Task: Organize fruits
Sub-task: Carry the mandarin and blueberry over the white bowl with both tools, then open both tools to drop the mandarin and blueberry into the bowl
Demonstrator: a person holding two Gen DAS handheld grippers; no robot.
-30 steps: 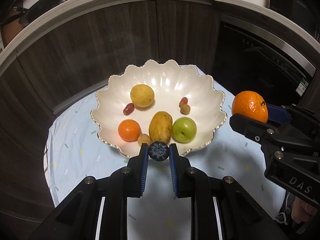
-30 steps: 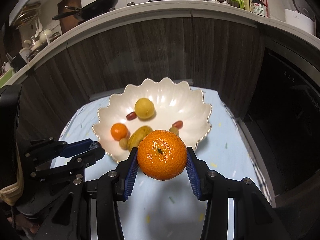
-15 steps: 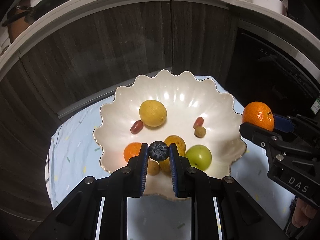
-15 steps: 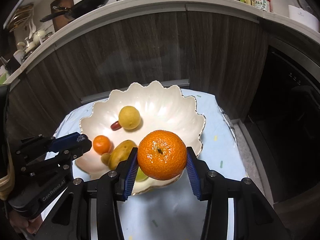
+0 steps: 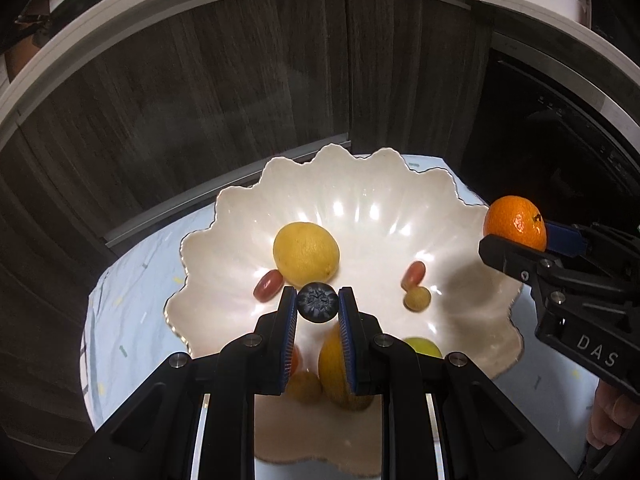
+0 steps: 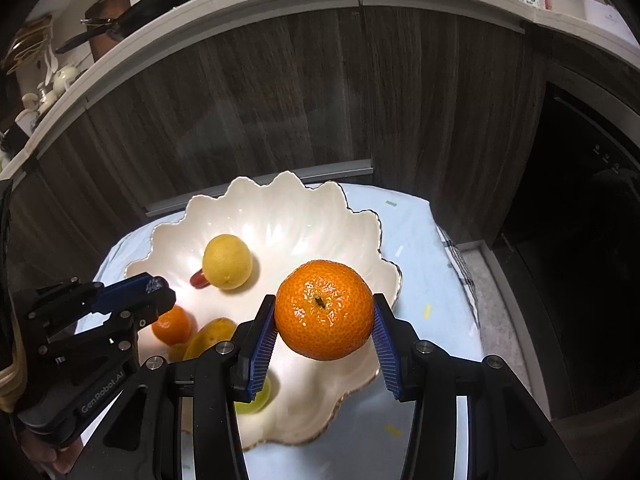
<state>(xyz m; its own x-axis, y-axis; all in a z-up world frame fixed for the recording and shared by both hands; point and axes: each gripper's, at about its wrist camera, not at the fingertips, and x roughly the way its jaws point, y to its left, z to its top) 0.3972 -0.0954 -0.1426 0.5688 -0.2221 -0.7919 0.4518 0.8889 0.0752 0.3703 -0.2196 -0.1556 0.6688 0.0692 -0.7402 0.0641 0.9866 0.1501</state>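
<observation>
Take the white scalloped ceramic bowl [image 5: 472,220] on the bench as the landmark. At its left part lie a small orange mandarin [image 6: 173,324] and an oval red grape [image 5: 268,285] beside the round yellow lemon [image 5: 306,254]. Your left hand-held gripper [image 5: 318,309] hangs above the near middle of the bowl, and its pads pinch a small dark blueberry [image 5: 317,303]. Under this gripper you see a long yellow-brown mango [image 6: 208,338] and a small brownish round fruit, both partly hidden. Further right in the bowl lie a second red grape [image 5: 414,273], one more small brownish fruit [image 5: 417,299] and a green apple [image 5: 424,347], of which only the top shows. Your right hand-held gripper [image 6: 324,322] is over the right near rim of the bowl, and it holds a large orange tangerine [image 6: 324,309] firmly between both pads.

I judge the task to be far along: most fruits lie already in the bowl, and on the pale blue cloth [image 6: 416,248] around the bowl no fruit is visible. What is left is to lower both fruits into free places and release them. The bare middle and right of the bowl seem suitable.
</observation>
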